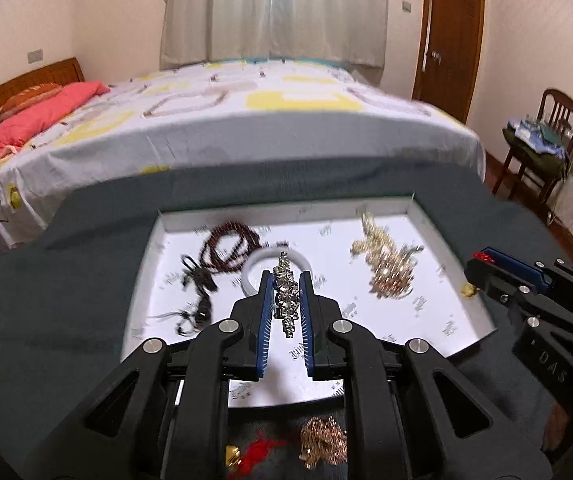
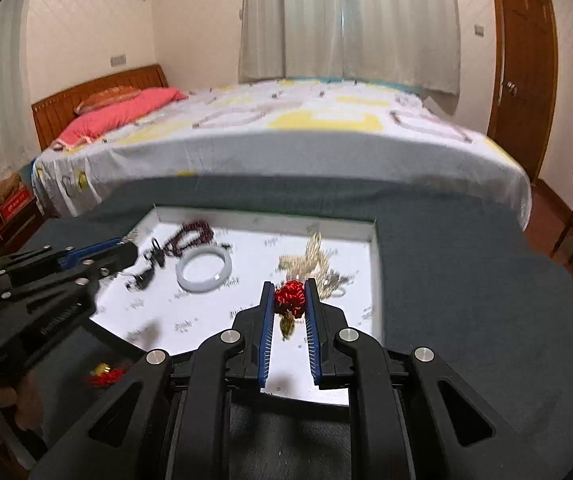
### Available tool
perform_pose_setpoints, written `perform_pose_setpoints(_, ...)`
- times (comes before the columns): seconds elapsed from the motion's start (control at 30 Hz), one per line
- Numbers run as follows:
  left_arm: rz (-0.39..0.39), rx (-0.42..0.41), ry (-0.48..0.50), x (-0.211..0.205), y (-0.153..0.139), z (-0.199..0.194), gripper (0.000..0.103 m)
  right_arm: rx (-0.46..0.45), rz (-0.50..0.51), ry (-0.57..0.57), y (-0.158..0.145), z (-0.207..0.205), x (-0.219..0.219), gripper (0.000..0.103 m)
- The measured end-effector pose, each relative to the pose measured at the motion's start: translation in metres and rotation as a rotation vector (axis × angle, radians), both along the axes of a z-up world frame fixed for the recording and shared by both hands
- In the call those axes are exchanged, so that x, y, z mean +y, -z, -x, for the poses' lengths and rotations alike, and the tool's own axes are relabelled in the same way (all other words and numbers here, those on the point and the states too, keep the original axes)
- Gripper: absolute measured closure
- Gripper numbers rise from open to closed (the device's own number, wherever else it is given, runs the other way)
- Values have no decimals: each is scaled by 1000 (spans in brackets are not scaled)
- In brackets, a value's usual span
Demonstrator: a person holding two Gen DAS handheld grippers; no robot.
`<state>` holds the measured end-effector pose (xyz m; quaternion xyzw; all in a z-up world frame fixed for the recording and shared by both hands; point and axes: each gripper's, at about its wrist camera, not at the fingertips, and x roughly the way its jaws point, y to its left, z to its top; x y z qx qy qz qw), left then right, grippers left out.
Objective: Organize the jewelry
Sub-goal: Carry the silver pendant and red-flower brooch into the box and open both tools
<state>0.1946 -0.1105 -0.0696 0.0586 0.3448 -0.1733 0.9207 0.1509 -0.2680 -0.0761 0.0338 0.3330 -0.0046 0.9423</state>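
Note:
My left gripper (image 1: 285,280) is shut on a sparkly crystal bracelet (image 1: 286,300), held above a white tray (image 1: 418,208). My right gripper (image 2: 289,289) is shut on a red knot ornament (image 2: 289,299) with a gold charm hanging below it; it hovers over the tray's (image 2: 374,264) right half. In the tray lie a dark red bead string (image 1: 226,248), a white bangle (image 2: 204,269), a black cord piece (image 1: 198,296) and a heap of pearl and gold chains (image 1: 386,260). A gold chain bundle (image 1: 322,444) and another red tassel charm (image 1: 254,456) rest on the grey cloth in front.
The tray sits on a dark grey cloth (image 2: 466,280) covering the table. A bed (image 1: 246,120) with a patterned sheet stands right behind it. A wooden chair (image 1: 542,140) with clothes is at the right, and a door (image 2: 522,72) at the back right.

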Motion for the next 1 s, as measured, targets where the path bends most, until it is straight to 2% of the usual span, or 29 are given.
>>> perform_pose_setpoints(0.27, -56, 72, -19, -7, 46, -24, 90, 97, 9, 10, 40, -25, 0, 87)
perform_pose_setpoints(0.83, -78, 116, -42, -5, 66, -37, 88, 129, 39, 20, 55, -41, 1, 85)
perform_pose_setpoints(0.87, -79, 118, -41, -5, 66, -37, 87, 129, 39, 21, 55, -42, 1, 84)
perform_pose_setpoints(0.93, -80, 120, -39, -5, 66, -38, 84, 133, 37, 23, 55, -43, 1, 73)
perform_pose_setpoints(1.0, -81, 114, -42, -5, 65, -37, 69, 124, 37, 28, 54, -41, 0, 62)
